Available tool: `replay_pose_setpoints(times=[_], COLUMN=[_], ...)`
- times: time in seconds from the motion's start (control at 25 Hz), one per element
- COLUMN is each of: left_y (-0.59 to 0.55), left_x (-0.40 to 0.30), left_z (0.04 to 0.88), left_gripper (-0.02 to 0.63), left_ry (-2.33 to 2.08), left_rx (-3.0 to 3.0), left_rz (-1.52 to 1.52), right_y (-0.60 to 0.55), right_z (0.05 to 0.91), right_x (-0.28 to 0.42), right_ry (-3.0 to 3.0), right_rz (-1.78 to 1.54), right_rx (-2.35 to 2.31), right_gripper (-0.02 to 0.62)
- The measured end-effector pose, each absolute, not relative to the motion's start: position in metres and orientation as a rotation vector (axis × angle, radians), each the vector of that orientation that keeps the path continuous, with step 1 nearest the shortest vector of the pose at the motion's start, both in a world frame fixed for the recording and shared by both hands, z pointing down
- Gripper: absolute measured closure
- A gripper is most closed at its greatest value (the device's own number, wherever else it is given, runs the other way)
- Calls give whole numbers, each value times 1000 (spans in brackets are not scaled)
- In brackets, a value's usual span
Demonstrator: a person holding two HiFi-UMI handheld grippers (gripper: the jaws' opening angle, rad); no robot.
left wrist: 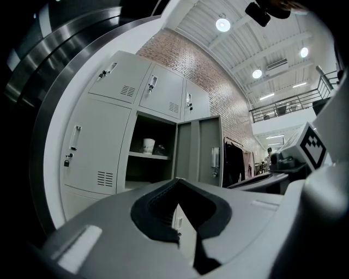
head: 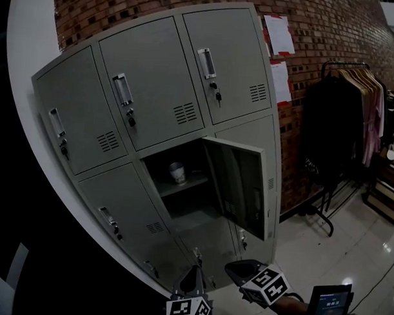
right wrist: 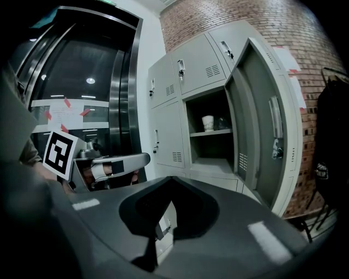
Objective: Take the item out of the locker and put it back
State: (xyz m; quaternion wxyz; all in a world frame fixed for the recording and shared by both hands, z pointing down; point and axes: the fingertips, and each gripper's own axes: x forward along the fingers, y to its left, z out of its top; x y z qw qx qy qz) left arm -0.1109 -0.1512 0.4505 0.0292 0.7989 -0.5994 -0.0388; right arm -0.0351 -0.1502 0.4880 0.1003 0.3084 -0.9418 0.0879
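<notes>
Item: small white paper-like cup [head: 177, 173], upright on the upper shelf [head: 193, 184] of the one open compartment, centre of the head view, in the grey metal locker bank [head: 154, 81]. The compartment's hinged grey door [head: 238, 184] is swung out to the right of the opening. A darker thing sits just beside the cup on the shelf, too small to identify. Handling, judged: light, thin-walled and easily crushed or tipped. Whether it holds anything cannot be told. Best taken across the body at mid-height with a gentle squeeze, not by the rim, and kept upright on the way out and back. Access: front of the shelf unobstructed, and the approach must clear the door edge at right. Left claw [head: 194, 271]: bottom centre of the head view, well apart from the locker. In its own view the jaws are brought together at the tips, nothing between them, touching nothing. Right claw [head: 232, 268]: just right of the left one, also short of the locker. Jaws together, empty, touching nothing. Task status, judged: cup not yet taken, so either claw needs to be spread before reaching in.
</notes>
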Motion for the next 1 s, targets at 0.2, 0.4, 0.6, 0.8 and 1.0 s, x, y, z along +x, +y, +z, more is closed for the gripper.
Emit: replay_pose_setpoints(times=[0.2, 0.4, 0.6, 0.8, 1.0], left_y=[-152, -154, -156, -159, -161], left_x=[-110, -110, -108, -103, -98], left_z=[451, 450, 449, 440, 435], left_gripper=[608, 609, 609, 609, 609], left_ry=[-1848, -1853, -1862, -1942, -2019], left_rx=[2463, 2456, 2463, 2523, 2554], left_rz=[-121, -92, -85, -22, 43], right_y=[-150, -151, -152, -153, -155], right_z=[488, 488, 486, 484, 485], right_x=[-36, -35, -34, -30, -24], right_ry=[-2781, -2782, -2787, -2796, -2799], right_rz=[253, 250, 249, 246, 247], right_rx=[903, 902, 899, 897, 892], right_gripper=[591, 591, 591, 591, 591])
